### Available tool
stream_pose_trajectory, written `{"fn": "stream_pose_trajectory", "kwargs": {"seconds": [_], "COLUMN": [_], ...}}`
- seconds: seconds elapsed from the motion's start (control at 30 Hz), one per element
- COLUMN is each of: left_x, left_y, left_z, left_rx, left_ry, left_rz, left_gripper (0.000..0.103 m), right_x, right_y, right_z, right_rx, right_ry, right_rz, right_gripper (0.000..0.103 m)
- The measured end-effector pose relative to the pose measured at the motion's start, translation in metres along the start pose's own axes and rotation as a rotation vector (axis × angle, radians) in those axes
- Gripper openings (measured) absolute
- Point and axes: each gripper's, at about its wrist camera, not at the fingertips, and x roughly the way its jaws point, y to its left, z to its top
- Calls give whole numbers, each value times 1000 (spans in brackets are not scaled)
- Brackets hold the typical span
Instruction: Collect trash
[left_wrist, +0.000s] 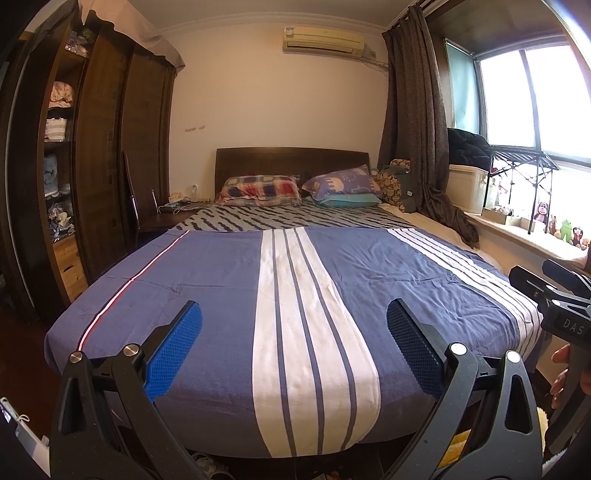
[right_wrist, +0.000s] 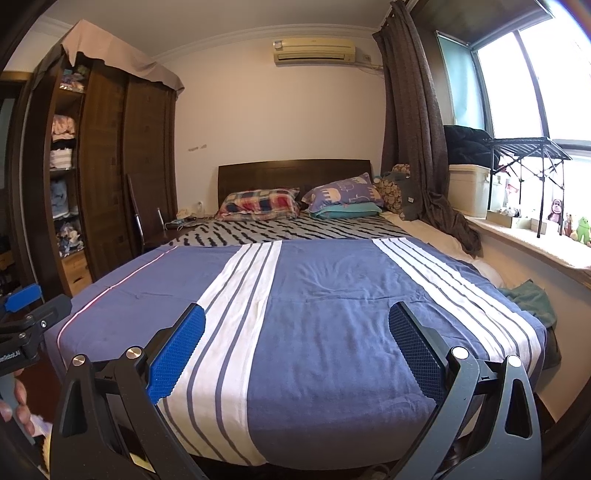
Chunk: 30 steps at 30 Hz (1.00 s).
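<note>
While both sets hover side by side above the bed's (left_wrist: 221, 280) foot edge, the left tongs (left_wrist: 294, 321) and right tongs (right_wrist: 296, 324) gape released, grasping nothing.

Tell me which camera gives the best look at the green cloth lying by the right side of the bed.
The right wrist view. There the green cloth lies in plain sight between the bed's right edge and the window ledge. In the left wrist view that spot sits behind the other tool and the cloth cannot be seen.

bedspread (left_wrist: 207, 280): matt creased cloth | wardrobe (left_wrist: 122, 147): dark wood | curtain (right_wrist: 417, 129): coarse cloth
</note>
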Motion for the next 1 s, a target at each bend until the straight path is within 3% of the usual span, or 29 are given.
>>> {"fn": "stream_pose_trajectory", "kwargs": {"seconds": [0.73,1.0], "left_x": [5,12], "left_y": [-1,2], "left_z": [4,9], "left_rx": [-8,-18], "left_ry": [20,38], "left_rz": [-21,62], "left_gripper": [95,95], "right_x": [7,11], "right_y": [4,-2], "right_z": [-5,-3], "right_rx": [1,12], "right_ry": [12,14], "right_rz": [-1,-6], "right_gripper": [100,100]}}
